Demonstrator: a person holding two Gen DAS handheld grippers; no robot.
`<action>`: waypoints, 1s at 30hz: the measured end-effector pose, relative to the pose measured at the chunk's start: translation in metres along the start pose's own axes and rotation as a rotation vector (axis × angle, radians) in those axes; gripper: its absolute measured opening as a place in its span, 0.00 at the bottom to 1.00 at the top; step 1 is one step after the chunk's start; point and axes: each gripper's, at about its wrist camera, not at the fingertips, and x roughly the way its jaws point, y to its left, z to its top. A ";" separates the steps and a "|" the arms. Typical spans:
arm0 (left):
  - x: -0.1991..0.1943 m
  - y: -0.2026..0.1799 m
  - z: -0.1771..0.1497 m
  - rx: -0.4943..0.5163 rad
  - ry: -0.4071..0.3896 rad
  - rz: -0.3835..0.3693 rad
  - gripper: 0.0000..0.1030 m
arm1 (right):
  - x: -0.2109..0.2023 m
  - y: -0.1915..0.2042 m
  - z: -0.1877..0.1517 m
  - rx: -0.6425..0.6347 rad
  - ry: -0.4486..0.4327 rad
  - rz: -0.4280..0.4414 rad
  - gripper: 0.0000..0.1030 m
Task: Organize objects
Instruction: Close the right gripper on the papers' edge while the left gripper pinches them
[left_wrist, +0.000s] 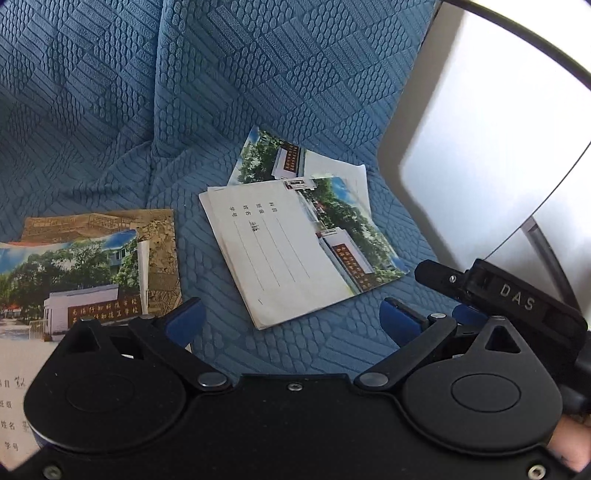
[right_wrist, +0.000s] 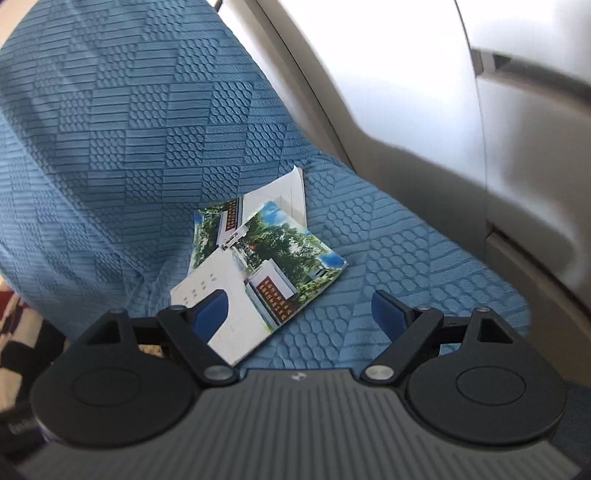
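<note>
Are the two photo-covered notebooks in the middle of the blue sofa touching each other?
Touching. In the left wrist view the top notebook lies overlapping the lower notebook; the right wrist view shows the same overlap.

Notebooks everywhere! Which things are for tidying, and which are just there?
For tidying: top notebook, notebook under it, left notebook, brown notebook.
Just there: blue cover, grey armrest.

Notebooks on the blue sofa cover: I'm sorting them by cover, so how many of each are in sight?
Photo-cover notebooks: 3, namely top centre notebook, one beneath it, left one.
Brown-cover notebook: 1.
Total: 4.
</note>
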 end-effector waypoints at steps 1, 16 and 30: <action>0.005 0.000 0.000 0.002 0.005 0.006 0.96 | 0.004 0.000 0.001 0.004 0.004 0.008 0.84; 0.073 0.011 0.000 -0.056 0.086 -0.025 0.61 | 0.056 -0.011 0.004 0.182 0.176 0.144 0.71; 0.074 0.016 -0.009 -0.062 0.042 -0.045 0.42 | 0.076 -0.034 -0.005 0.476 0.227 0.341 0.57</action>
